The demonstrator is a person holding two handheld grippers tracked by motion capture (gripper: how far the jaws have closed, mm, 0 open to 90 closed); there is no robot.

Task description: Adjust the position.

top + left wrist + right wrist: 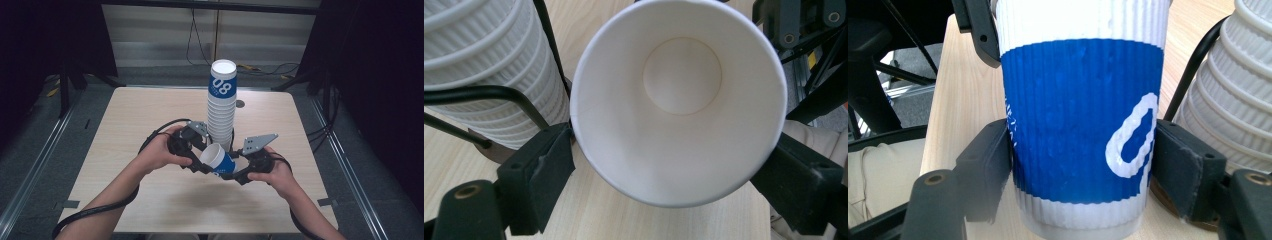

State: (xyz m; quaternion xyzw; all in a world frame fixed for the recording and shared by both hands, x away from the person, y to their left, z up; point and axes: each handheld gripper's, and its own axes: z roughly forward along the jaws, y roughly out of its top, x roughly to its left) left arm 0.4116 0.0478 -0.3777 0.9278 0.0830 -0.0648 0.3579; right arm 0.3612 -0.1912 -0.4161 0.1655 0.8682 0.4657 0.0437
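gripping a ribbed paper cup (1083, 125) across its corrugated blue band, the right gripper (1083, 165) has both black pads pressed flat on the cup's sides, clamped firmly on it. the cup is a tapered cone of white card with a fluted sleeve, a glossy blue wrap with a white printed numeral, and a plain white strip below the band. it lies tilted between the two claws, above the pale wood-grain table (125, 125).

from the left gripper (674, 165) the same cup (679, 100) shows its open mouth: a smooth white interior, a thin rolled rim and a round flat bottom disc deep inside. this claw's black pads sit just at the rim's two sides, one beside each edge; whether they press on it cannot be told.

just behind both claws rises a tall stack of cups (221, 107), nested ribbed white rims topped by a blue-banded cup, held in a thin black wire stand (499, 92).

in the high view the left hand (160, 152) and right hand (277, 172) come in from below, forearms angled inward, each wrapped around its gripper's body with the claws pointing toward each other and the cup (217, 159) between them. black cables (100, 210) trail back from the grippers along the forearms.
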